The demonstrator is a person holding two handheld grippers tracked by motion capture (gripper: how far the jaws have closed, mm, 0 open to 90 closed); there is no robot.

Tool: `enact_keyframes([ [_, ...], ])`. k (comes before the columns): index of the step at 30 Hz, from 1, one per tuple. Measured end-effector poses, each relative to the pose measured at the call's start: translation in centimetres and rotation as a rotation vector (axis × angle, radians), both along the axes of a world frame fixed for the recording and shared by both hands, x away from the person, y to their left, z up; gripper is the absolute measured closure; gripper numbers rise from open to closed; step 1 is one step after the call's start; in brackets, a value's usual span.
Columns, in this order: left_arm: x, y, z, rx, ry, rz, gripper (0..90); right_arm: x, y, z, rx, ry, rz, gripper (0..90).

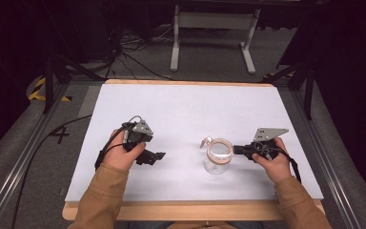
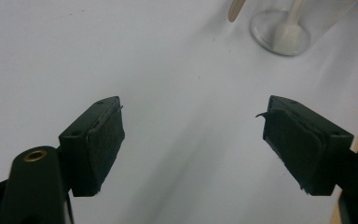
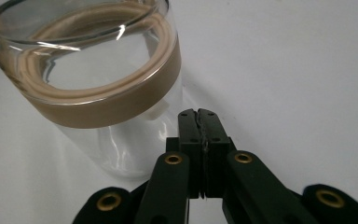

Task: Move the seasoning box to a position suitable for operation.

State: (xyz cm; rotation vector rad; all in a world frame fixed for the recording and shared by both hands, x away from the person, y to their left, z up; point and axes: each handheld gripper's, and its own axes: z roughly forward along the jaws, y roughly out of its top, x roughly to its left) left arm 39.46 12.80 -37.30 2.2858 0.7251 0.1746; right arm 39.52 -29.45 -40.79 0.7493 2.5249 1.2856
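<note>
A clear glass jar [image 1: 218, 156] with a tan band around its rim stands upright on the white sheet [image 1: 186, 105], right of centre. In the right gripper view the jar [image 3: 107, 88] looms at the upper left. My right gripper [image 3: 198, 114] is shut with nothing between its jaws, and its tips sit close against the jar's lower wall; I cannot tell whether they touch it. From above, the right gripper [image 1: 237, 150] points left at the jar. My left gripper [image 1: 153, 156] rests left of the jar, and its jaws [image 2: 193, 116] stand wide open and empty over the sheet. The jar's base [image 2: 282, 30] appears far off.
A pale stick-like piece [image 2: 236, 9] leans beside the jar's base. The wooden table edge [image 1: 190, 210] runs along the front. Beyond the table stand a white metal frame [image 1: 214, 28] and floor cables [image 1: 133, 57]. Rails flank both sides.
</note>
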Motion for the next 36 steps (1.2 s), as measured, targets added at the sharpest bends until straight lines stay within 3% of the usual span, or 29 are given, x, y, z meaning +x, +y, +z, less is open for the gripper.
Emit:
enact_keyframes([
  [19,0.3,-0.2,-0.3,0.009,0.016,0.0,19.1,-0.2,0.9,-0.4,-0.041,0.012,0.023,90.0],
  [36,1.0,-1.3,-0.3,0.003,0.02,-0.015,17.9,-1.5,1.7,-0.8,-0.082,0.03,0.06,90.0],
])
